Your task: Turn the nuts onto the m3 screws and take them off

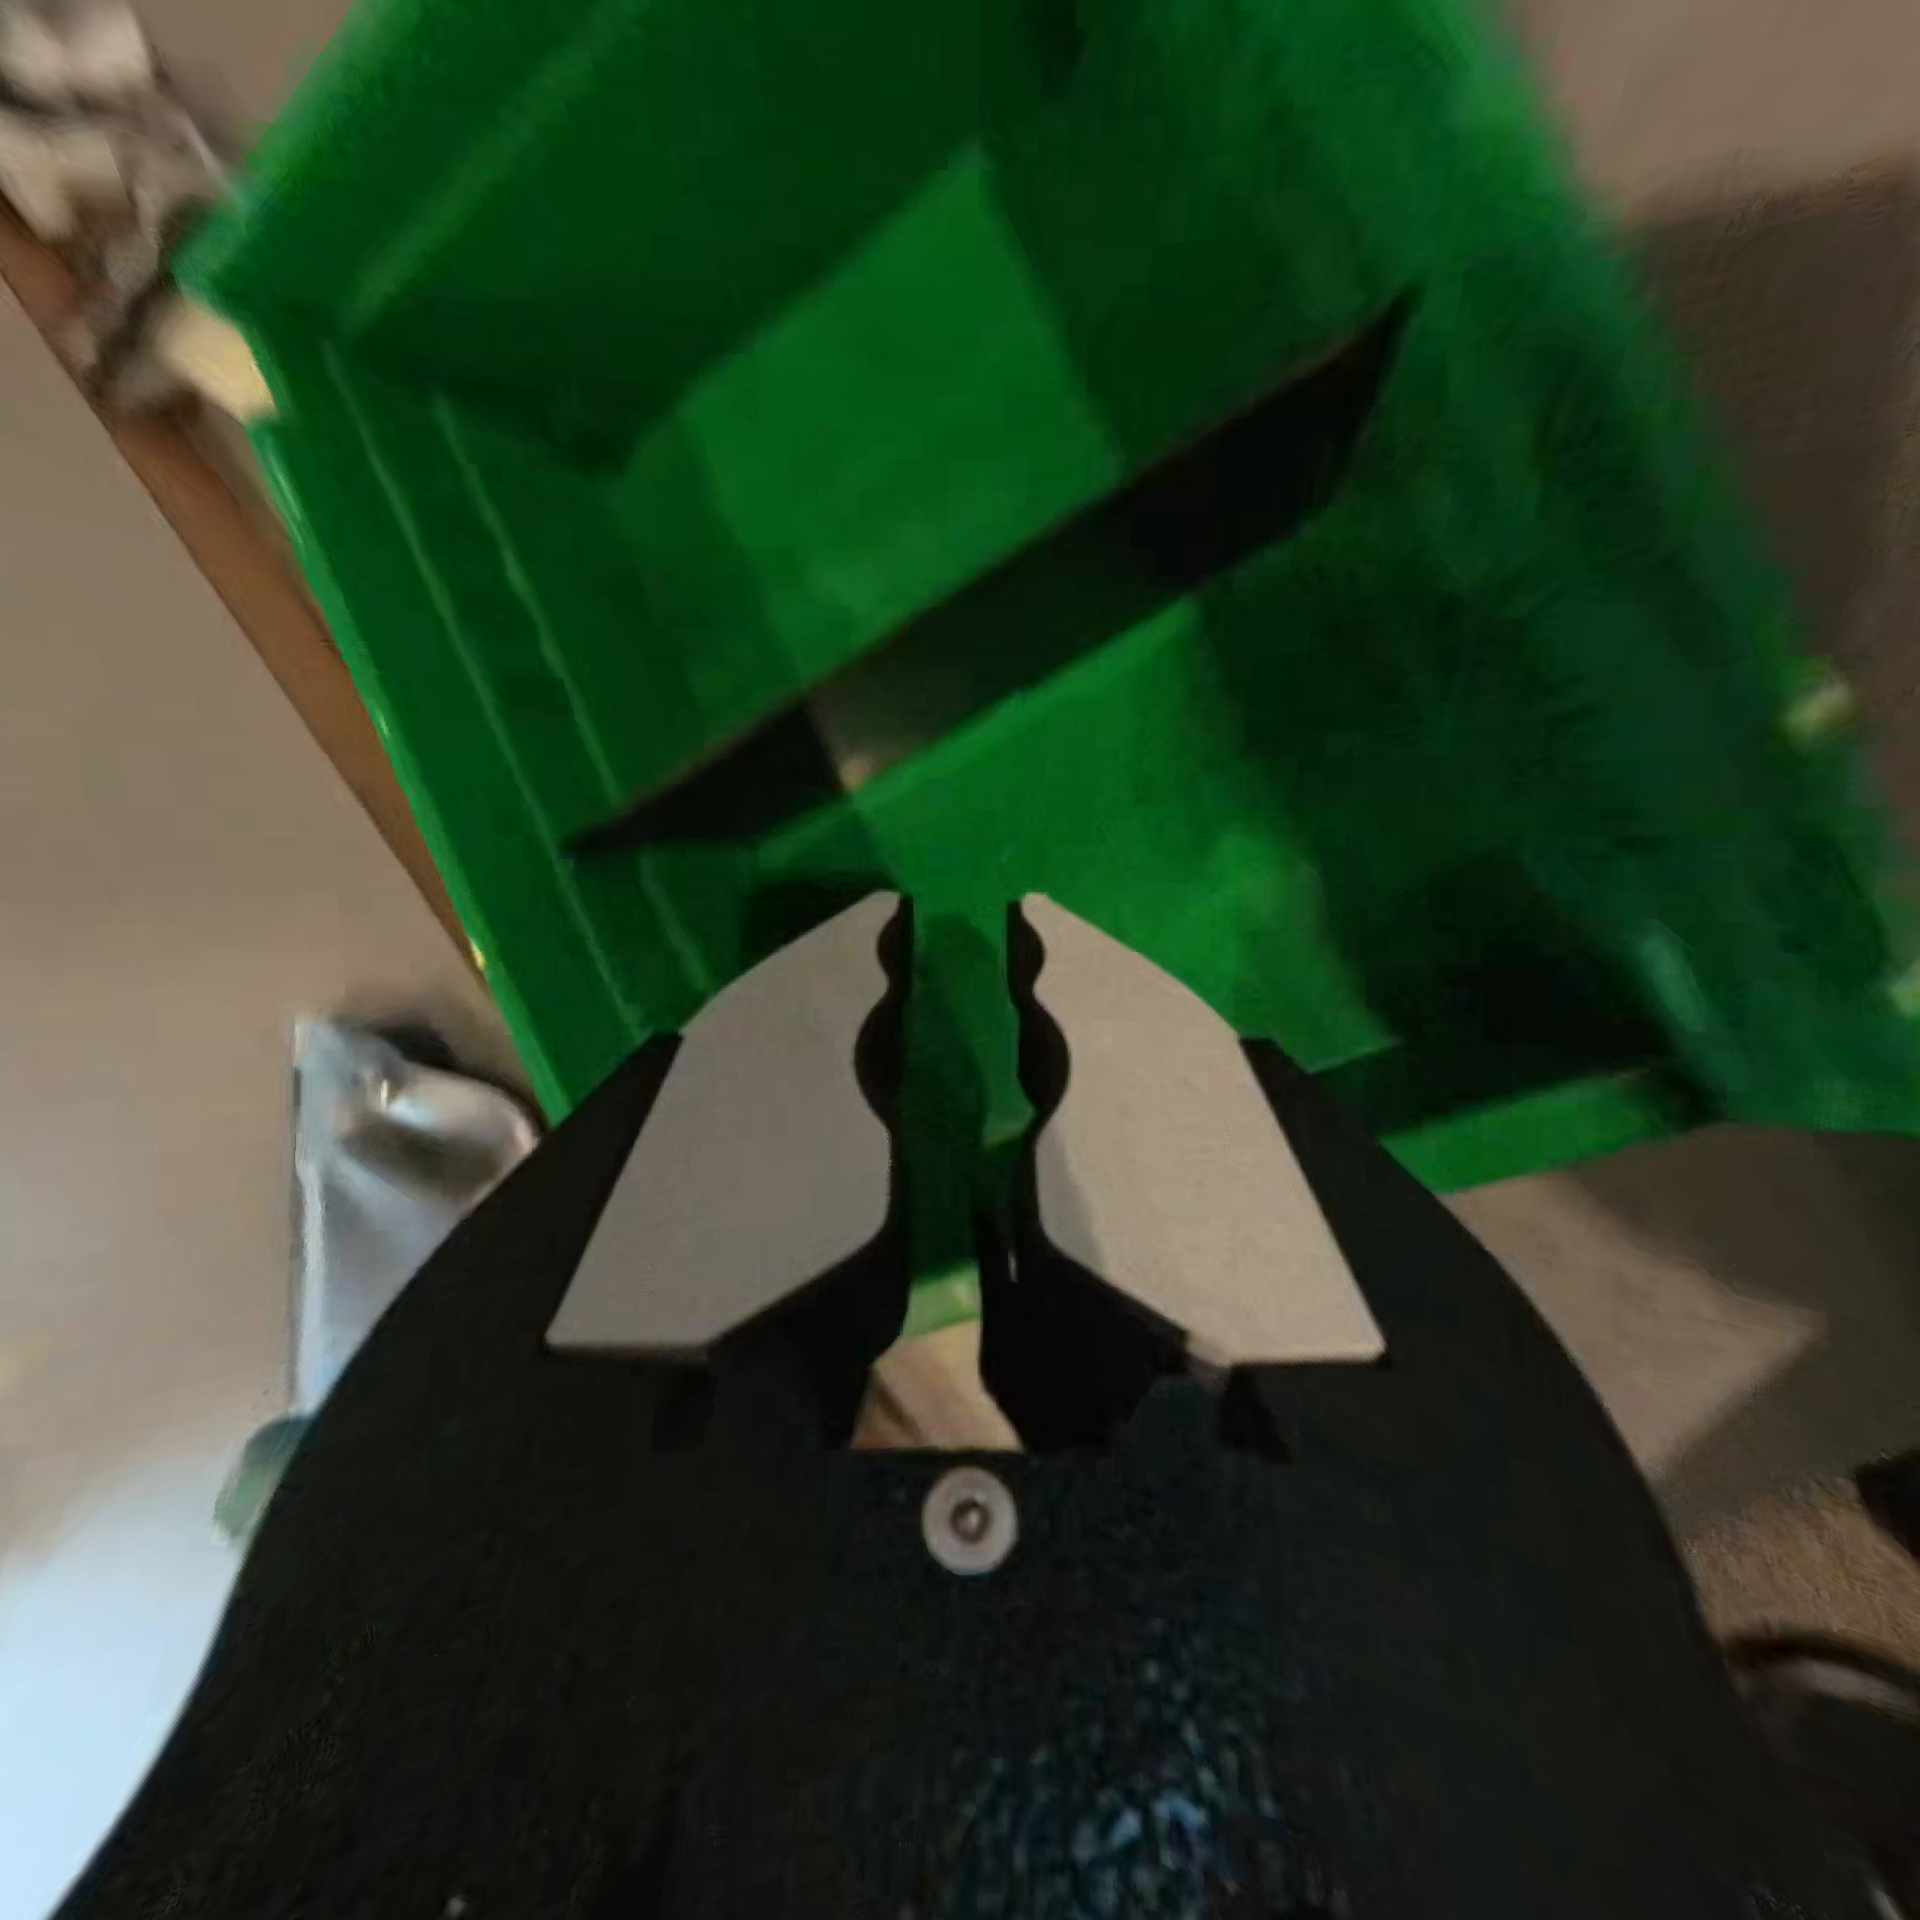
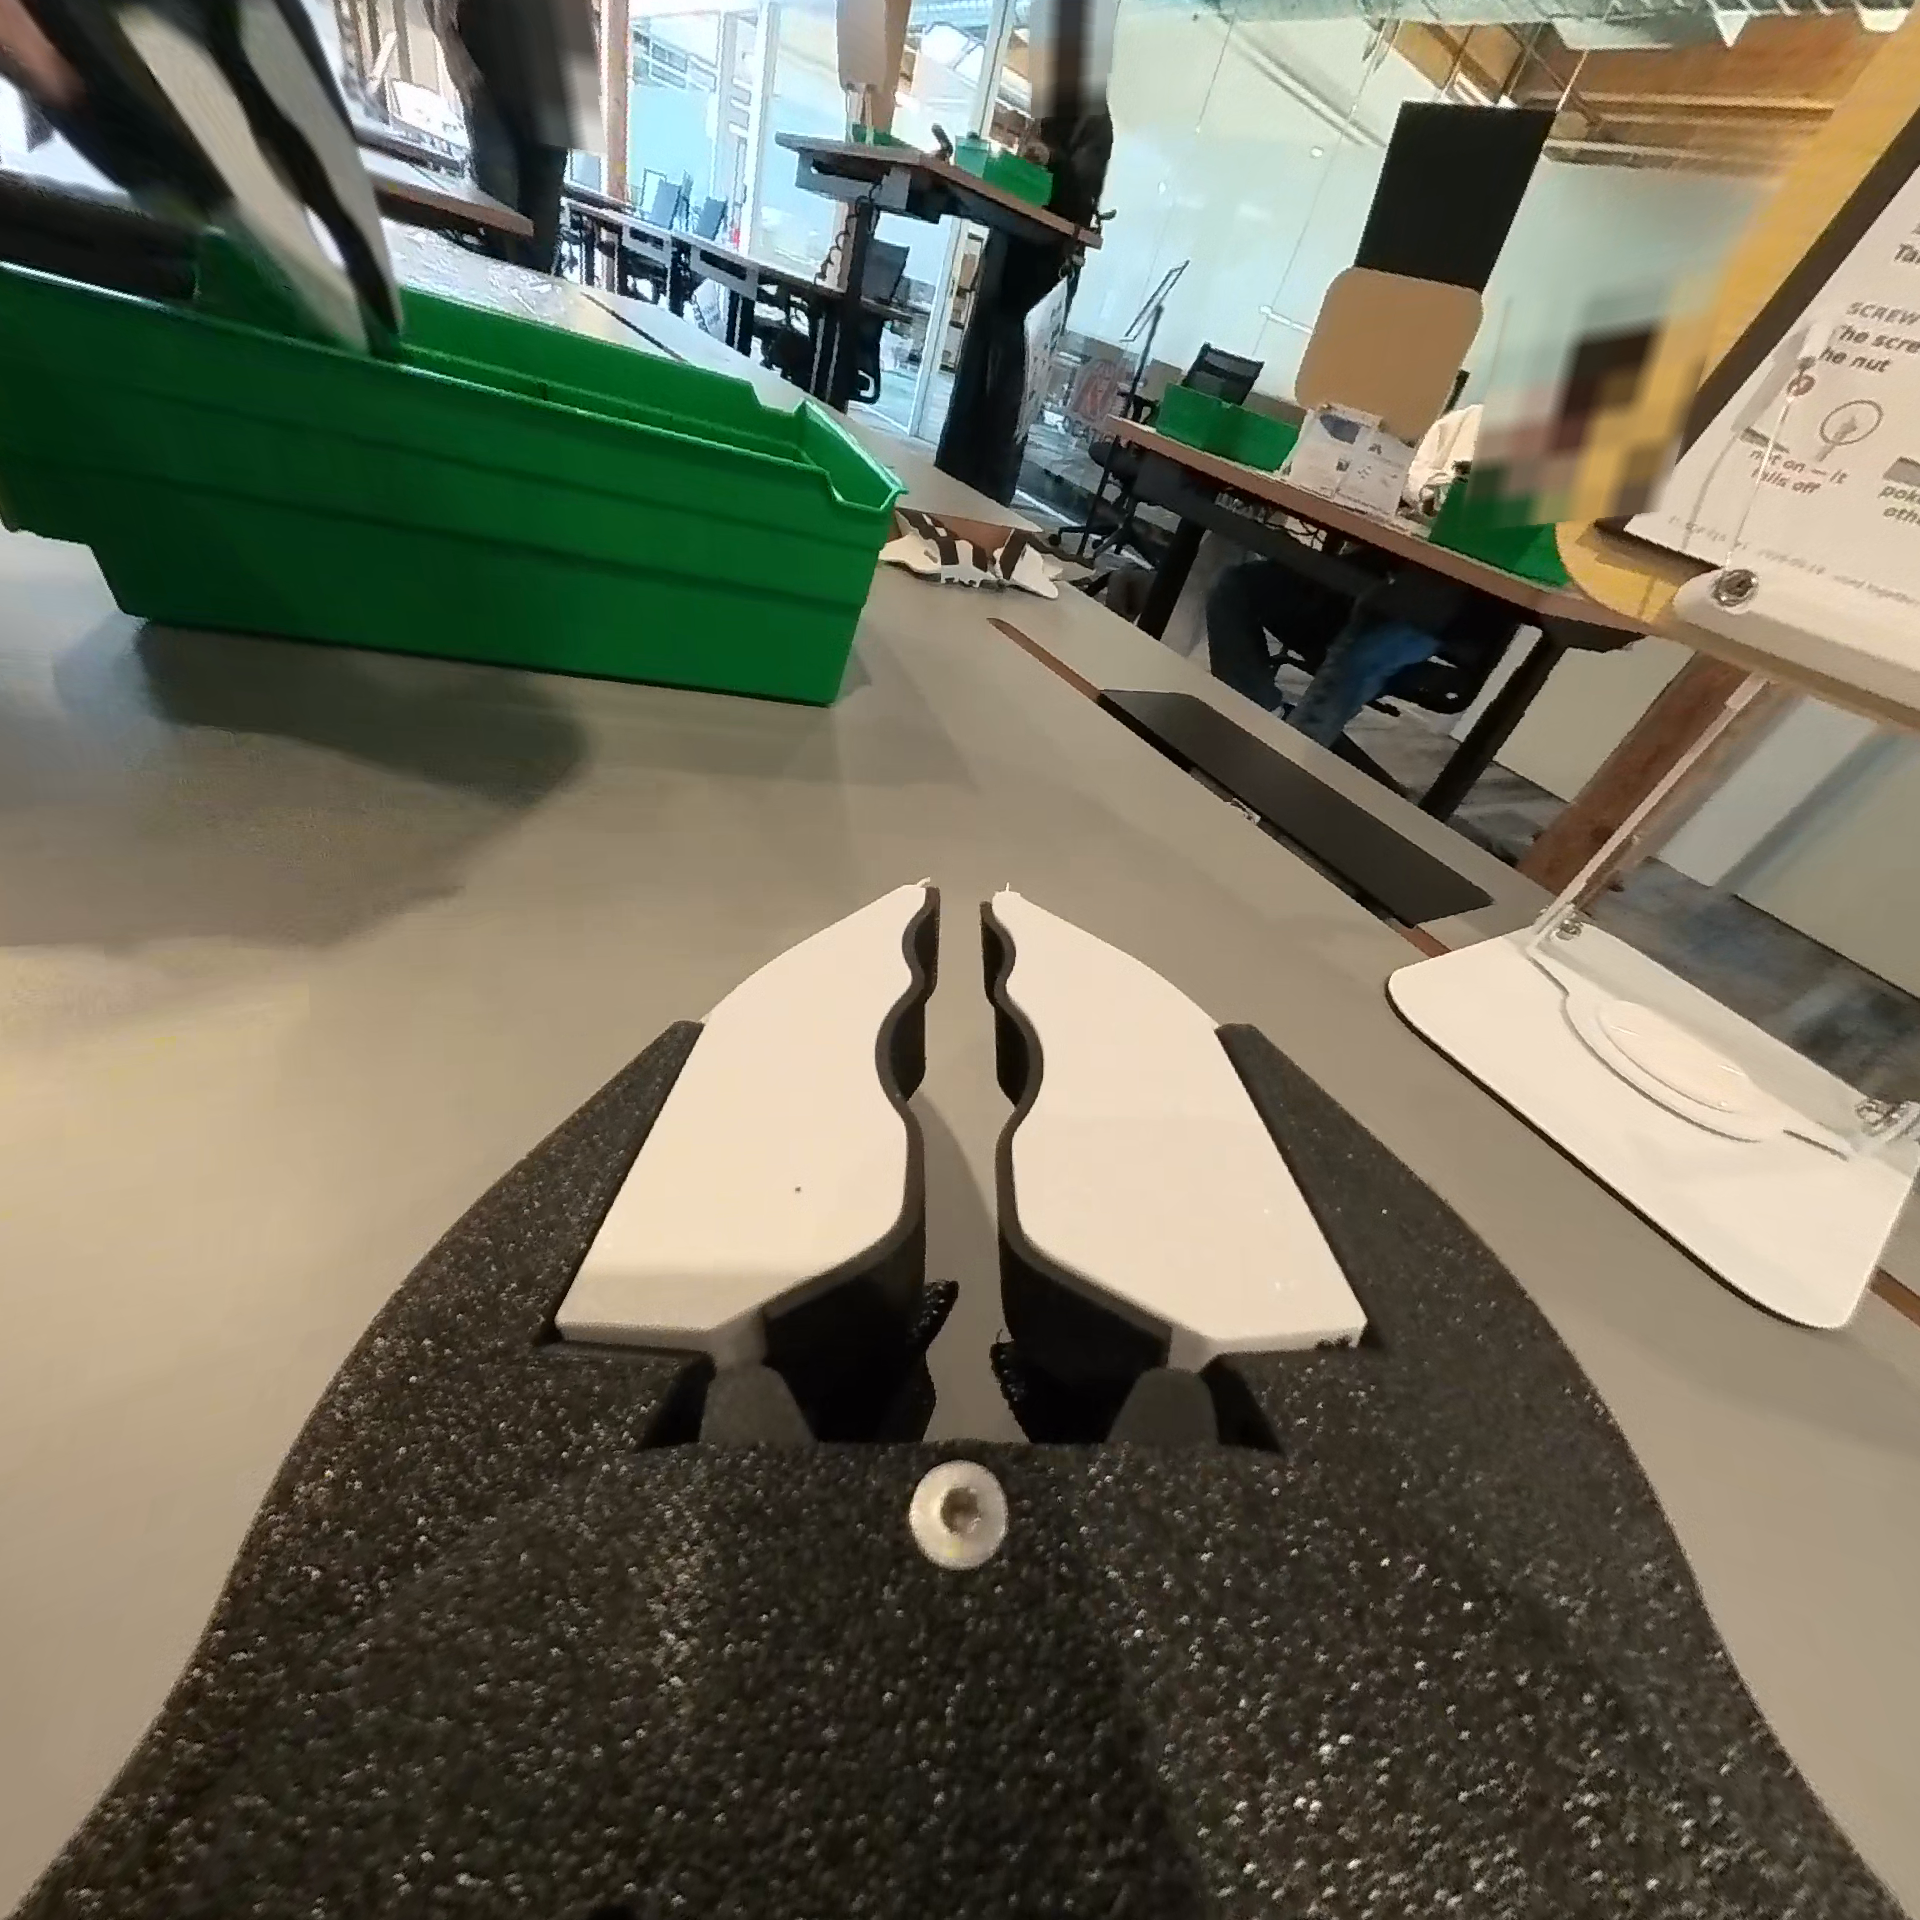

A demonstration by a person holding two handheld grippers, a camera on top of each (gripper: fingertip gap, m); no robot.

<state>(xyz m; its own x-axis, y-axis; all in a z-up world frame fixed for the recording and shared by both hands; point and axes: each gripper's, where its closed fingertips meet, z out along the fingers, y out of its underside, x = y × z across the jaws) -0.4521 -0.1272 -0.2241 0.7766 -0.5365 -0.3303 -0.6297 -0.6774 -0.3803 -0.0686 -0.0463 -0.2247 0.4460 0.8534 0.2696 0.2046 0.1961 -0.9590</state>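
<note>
Looks like the start: no nut or M3 screw visible anywhere. Left gripper (image 1: 961, 904) hangs over the green bin (image 1: 935, 468), jaws slightly spread, empty. Right gripper (image 2: 958, 894) low over the counter (image 2: 416, 1039), jaws slightly spread, empty. All threading left.

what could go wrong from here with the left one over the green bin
1. The left wrist view is motion-blurred, with the left hand-held gripper close over the green bin; its fingertips could clip a wall or divider.
2. No screws or nuts can be made out in the blurred bin, so a grab now would likely miss.
3. The right hand-held gripper sits low over the grey table near the white stand base, which a sideways sweep could knock.
</note>
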